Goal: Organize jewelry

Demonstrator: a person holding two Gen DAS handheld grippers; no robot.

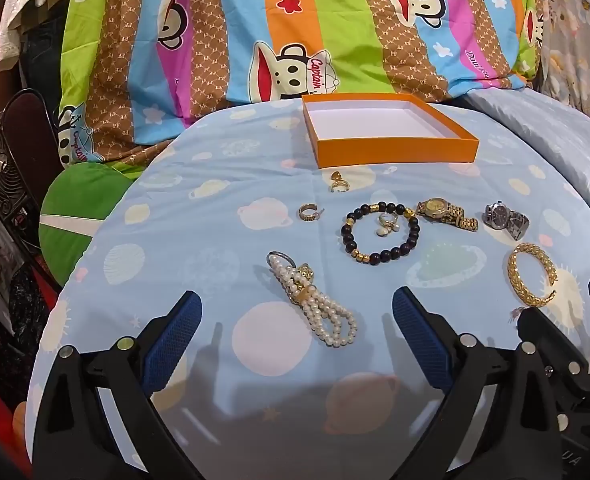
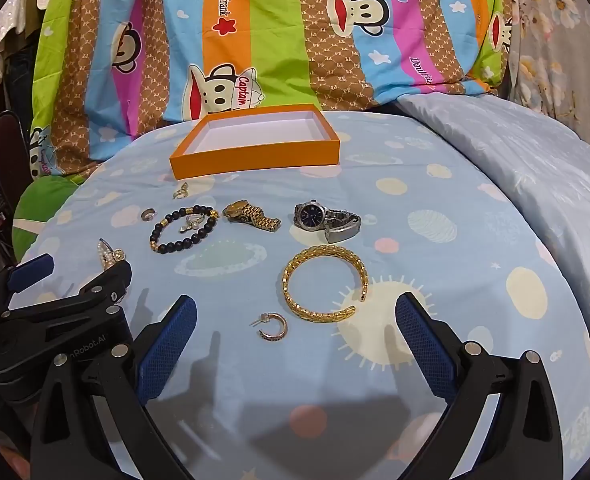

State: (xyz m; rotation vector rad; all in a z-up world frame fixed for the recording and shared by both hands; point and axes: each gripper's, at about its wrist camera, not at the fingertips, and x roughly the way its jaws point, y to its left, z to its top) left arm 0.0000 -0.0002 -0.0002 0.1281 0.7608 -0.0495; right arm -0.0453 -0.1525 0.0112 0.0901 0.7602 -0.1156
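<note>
Left tongs gaping wide above the bed, nothing between them. Pearl bracelet lies just ahead. Further back: dark bead bracelet with a small charm inside, gold watch, silver watch, gold bangle on the right, empty orange box behind.

glossy gold metal bangle on matt cloth sheet.

From your right wrist view, the left hand-held gripper hid most of the pearl bracelet; the small charm inside the beaded bracelet was too small to identify.
</note>
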